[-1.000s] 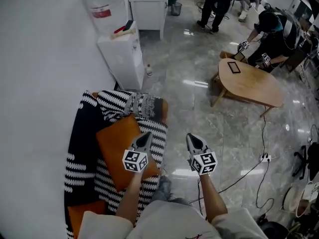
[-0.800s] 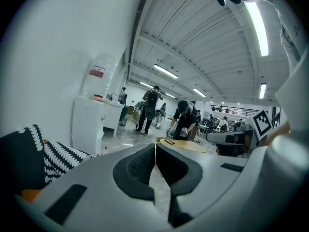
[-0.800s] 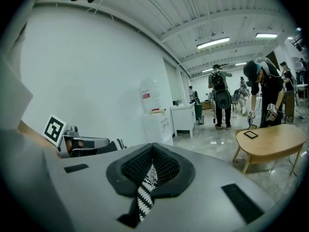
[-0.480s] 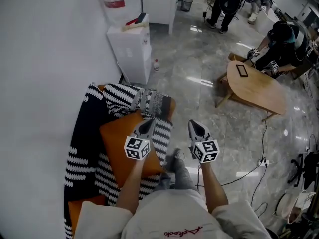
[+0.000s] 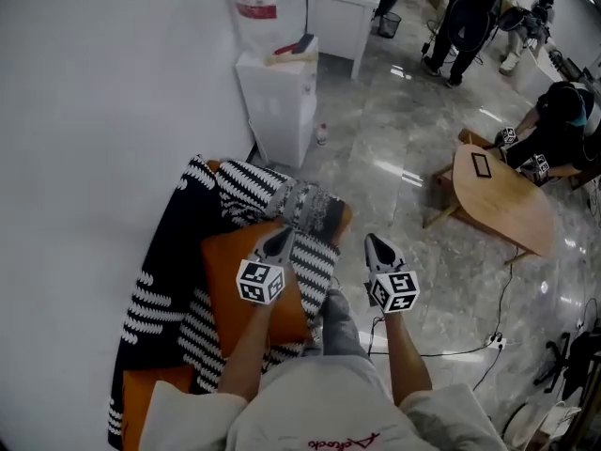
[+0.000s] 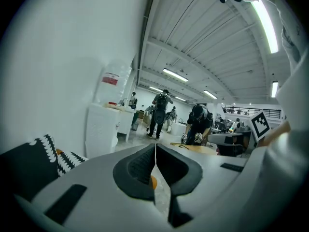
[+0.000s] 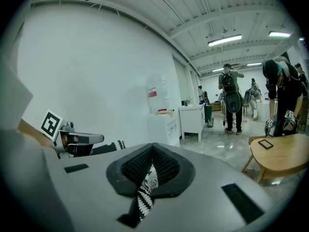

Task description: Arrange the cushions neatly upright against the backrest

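Seeing left gripper (image 5: 278,242) fingers (image 6: 137,166) pressed together, nothing between; same on my right gripper (image 5: 377,246). Left one hovers over orange cushion (image 5: 246,285), lying flat on seat of black-and-white sofa (image 5: 155,289), beside backrest. Right one hangs past sofa's front edge, above floor (image 5: 404,158). I spot second orange cushion (image 5: 150,393) at sofa's near end.

Left, along wall: sofa (image 5: 160,252). One cushion (image 5: 225,280) lies on its seat; second cushion (image 5: 150,397) at the near end. Dispenser (image 5: 277,97) behind sofa, against same wall. Bottle (image 5: 322,134) on floor just right of dispenser. Cabinet (image 5: 343,7) further behind. Table (image 5: 507,209) well right, tablet (image 5: 481,164) on it, person (image 5: 559,125) at its far side.
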`<state>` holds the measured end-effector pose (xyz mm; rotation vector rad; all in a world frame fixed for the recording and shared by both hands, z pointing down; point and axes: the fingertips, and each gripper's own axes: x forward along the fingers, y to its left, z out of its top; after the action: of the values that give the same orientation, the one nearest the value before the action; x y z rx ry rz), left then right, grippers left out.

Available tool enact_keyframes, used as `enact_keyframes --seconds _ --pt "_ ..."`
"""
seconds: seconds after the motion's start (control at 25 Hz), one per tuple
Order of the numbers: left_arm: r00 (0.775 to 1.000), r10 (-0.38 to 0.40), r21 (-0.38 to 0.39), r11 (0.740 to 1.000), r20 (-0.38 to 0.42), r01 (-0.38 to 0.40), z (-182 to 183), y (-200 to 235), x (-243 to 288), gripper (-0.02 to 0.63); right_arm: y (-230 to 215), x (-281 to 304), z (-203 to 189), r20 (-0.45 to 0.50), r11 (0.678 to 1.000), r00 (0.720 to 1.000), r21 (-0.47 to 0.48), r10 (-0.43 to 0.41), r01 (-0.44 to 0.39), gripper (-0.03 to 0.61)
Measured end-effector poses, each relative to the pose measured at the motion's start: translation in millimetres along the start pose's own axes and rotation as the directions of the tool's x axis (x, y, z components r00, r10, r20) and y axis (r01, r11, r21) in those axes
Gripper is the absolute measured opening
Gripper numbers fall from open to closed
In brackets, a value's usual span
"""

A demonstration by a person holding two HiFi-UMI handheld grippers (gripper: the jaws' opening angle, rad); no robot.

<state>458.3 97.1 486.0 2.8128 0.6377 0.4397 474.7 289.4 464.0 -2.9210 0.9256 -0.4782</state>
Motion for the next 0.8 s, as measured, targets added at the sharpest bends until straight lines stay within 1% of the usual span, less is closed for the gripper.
enact_keyframes --seconds 0.12,0.2,0.28,0.36,0.44,0.48,0.56,0.68,0.8 --pt "0.999 0.033 -0.021 0.999 -0.005 -0.033 1 17 13 0.037 -11 28 2 -0.019 1.0 0.999 -0.002 0.031 -0.031 0.028" --pt "0.996 0.094 -0.047 0.994 -0.002 -0.094 -1 30 13 0.037 -8 54 0 -0.046 0.995 0.994 -0.011 0.098 -0.098 0.028" --pt "0.982 0.187 -0.082 0.979 0.006 -0.186 -7 46 -2 0.037 6 83 -2 -0.081 0.979 0.977 -0.028 0.197 -0.2 0.028" --pt "0.966 0.259 -0.105 0.961 0.012 -0.256 -10 68 -19 0.035 28 111 -1 -0.098 0.961 0.958 -0.044 0.268 -0.273 0.028" --pt "0.941 0.339 -0.131 0.933 0.018 -0.334 -12 91 -45 0.035 57 138 2 -0.115 0.933 0.931 -0.066 0.346 -0.355 0.028" --pt "0.92 0.392 -0.148 0.911 0.02 -0.385 -14 101 -62 0.035 76 151 3 -0.129 0.909 0.908 -0.076 0.398 -0.409 0.028" --pt "0.865 0.502 -0.19 0.852 0.025 -0.489 -20 116 -101 0.035 117 171 4 -0.159 0.847 0.847 -0.094 0.507 -0.524 0.028" --pt "0.772 0.635 -0.248 0.752 0.026 -0.61 -33 126 -156 0.035 178 189 -1 -0.206 0.743 0.747 -0.114 0.632 -0.66 0.028" --pt "0.676 0.737 -0.302 0.647 0.015 -0.7 -51 130 -210 0.035 237 196 -15 -0.255 0.641 0.646 -0.116 0.719 -0.759 0.028"
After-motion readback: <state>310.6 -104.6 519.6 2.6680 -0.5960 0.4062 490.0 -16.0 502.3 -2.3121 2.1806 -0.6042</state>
